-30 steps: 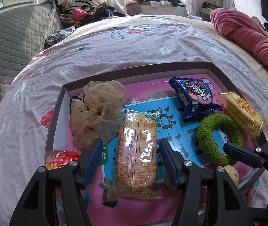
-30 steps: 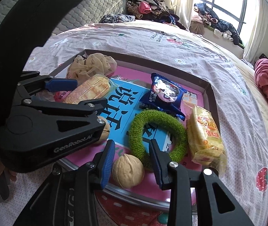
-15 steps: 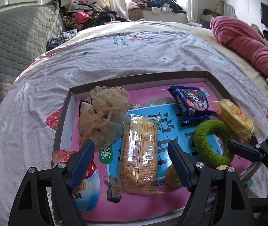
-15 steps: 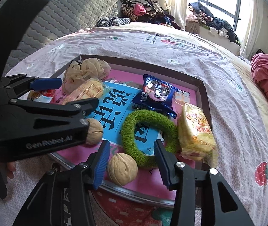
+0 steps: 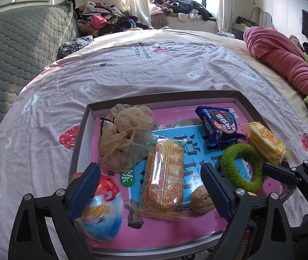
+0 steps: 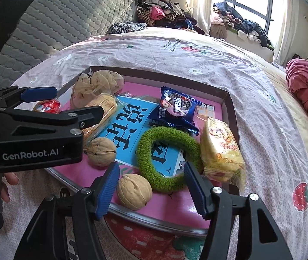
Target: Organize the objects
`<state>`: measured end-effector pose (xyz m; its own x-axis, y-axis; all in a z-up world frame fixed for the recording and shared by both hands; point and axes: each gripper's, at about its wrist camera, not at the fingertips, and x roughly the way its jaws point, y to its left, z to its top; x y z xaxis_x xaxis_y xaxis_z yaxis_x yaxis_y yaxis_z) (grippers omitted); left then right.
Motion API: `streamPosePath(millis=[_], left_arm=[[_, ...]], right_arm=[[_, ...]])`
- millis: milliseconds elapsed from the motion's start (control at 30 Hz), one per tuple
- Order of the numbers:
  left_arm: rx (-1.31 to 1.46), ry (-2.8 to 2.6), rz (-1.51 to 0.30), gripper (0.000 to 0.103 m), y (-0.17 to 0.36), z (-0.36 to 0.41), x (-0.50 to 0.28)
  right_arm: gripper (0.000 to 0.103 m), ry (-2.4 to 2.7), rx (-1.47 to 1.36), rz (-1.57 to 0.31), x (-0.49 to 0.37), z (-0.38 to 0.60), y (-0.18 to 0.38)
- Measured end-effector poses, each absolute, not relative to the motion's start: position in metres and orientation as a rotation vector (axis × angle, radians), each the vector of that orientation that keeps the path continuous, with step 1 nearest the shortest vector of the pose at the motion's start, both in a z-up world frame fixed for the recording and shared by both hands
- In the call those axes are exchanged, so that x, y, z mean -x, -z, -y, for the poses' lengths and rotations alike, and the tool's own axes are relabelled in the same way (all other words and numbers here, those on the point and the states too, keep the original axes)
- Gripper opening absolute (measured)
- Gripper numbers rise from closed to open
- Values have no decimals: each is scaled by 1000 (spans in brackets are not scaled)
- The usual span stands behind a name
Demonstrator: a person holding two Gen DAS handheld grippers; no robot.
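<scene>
At lower centre, the left gripper (image 5: 151,186) has just widened over the cracker packet (image 5: 164,179), the right gripper (image 6: 151,186) over a walnut (image 6: 134,191), neither gripping.

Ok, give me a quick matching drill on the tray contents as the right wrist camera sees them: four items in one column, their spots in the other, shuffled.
Items:
1. green ring
2. blue cookie packet
3. beige mesh pouch
4. near walnut

Places:
A. far left corner of the tray
B. by the tray's front rim, left of the ring
C. middle of the tray, on the blue print
D. just beyond the ring, toward the far wall

Pairs: 1-C, 2-D, 3-A, 4-B
</scene>
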<state>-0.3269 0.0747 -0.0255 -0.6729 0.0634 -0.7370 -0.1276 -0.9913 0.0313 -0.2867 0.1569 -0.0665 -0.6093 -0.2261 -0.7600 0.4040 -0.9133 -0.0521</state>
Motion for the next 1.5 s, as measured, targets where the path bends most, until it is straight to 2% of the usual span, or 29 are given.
streamPosePath(millis=[233,567,1333,1500], left_arm=[[1205,-2784,-121,94,25,-77,323],[1194,-2818,-128,94,18,-76,319],[1074,-2974,-188,94,-14,-68,292],[1065,-2986,-153,94,-23,-64,283]], right_arm=[[65,2526,-1141,-312,286,-157,66],[74,2534,-1123,-307,282,-158,59],[78,2577,-1089,-284,266,-163,34],[78,2597,-1067,-260,259,-166,21]])
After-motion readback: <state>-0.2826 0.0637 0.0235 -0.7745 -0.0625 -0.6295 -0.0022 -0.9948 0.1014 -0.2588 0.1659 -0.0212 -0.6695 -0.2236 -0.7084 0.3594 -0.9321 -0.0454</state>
